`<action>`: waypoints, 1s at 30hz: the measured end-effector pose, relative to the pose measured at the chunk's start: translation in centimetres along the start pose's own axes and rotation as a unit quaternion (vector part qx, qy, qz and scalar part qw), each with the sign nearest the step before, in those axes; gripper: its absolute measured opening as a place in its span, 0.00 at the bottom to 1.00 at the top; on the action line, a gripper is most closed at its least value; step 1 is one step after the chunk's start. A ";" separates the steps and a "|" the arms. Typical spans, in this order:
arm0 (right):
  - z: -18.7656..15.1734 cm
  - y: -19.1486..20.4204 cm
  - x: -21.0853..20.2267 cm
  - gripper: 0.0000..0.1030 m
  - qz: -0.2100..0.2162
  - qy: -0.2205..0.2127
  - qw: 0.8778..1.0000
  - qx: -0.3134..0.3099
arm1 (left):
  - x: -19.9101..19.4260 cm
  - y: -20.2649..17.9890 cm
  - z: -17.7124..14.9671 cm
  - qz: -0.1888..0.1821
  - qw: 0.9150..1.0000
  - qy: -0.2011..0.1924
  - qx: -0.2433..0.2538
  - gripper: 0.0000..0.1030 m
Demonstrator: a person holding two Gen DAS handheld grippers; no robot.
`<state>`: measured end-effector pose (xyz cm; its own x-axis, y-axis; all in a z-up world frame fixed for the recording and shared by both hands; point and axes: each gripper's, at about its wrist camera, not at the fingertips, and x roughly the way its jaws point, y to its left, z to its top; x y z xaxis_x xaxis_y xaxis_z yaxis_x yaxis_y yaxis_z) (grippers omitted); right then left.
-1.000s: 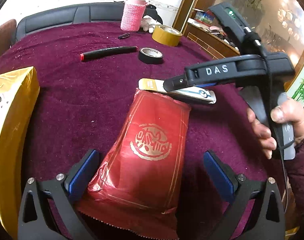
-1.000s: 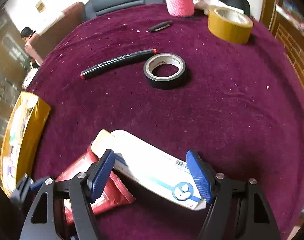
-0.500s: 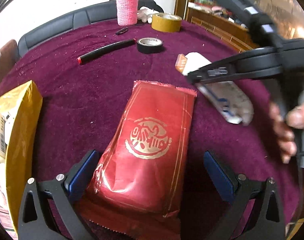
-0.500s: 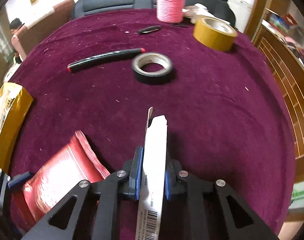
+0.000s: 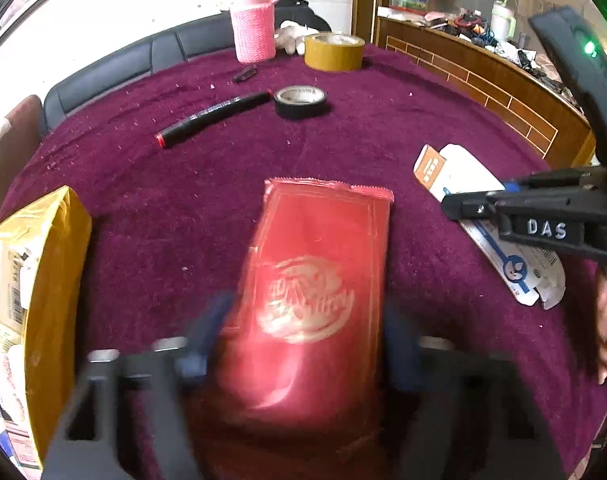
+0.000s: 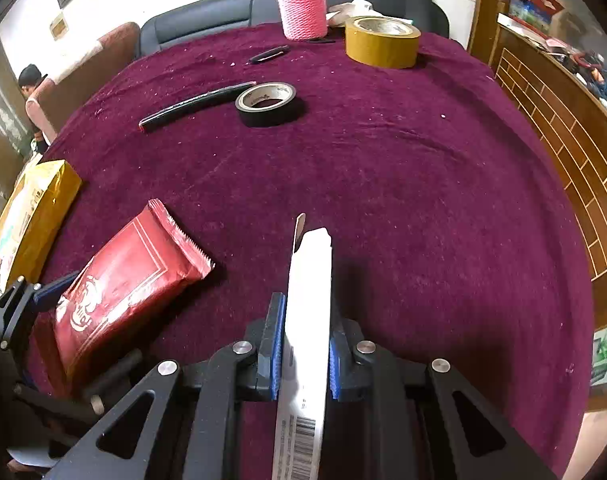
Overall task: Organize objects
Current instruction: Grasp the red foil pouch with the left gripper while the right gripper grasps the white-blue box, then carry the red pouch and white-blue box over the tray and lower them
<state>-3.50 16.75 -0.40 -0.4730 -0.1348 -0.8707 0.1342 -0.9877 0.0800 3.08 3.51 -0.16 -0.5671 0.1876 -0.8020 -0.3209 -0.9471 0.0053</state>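
objects for organizing lie scattered on the desk [image 6: 383, 168]; sorting looks barely begun. right tongs [image 6: 303, 354] are pressed together on a flat white carton [image 6: 307, 300], held edge-up just above the cloth. left tongs [image 5: 303, 344] are closing around the near end of a red packet [image 5: 315, 280] that lies flat on the desk; blur hides whether the pads touch it. not yet handled, by the look: black marker [image 6: 195, 102], black tape roll [image 6: 265, 104], tan tape roll [image 6: 381, 42], pink-sleeved bottle [image 6: 301, 4], small dark clip [image 6: 269, 54]. yellow bag [image 5: 35, 280] sits at the left edge. no collecting place is evident
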 end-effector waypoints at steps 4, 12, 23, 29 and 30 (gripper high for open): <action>-0.6 0.1 -0.4 0.19 -0.004 0.003 1.000 0.007 | -0.3 0.1 -0.2 -0.002 1.000 0.001 -0.004 0.54; -1.8 0.2 -1.0 0.19 -0.014 -0.013 1.000 -0.002 | -1.2 0.8 -1.2 -0.009 1.000 0.000 -0.029 0.52; -2.1 0.3 -1.5 0.15 0.013 -0.024 0.999 0.024 | -2.3 2.0 -2.1 -0.013 0.999 -0.002 -0.047 0.51; -2.2 1.5 -2.8 0.14 0.023 -0.035 0.999 0.020 | -3.4 2.6 -2.7 -0.016 0.998 -0.010 -0.053 0.45; -2.2 1.8 -3.1 0.14 0.024 -0.038 0.999 0.019 | -3.7 2.8 -2.8 -0.016 0.998 -0.012 -0.054 0.44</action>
<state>0.08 15.54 1.38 -0.5320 -0.1863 -0.8260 0.1263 -0.9820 0.1402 6.42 -0.55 1.08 -0.5761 0.2240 -0.7861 -0.2567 -0.9626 -0.0862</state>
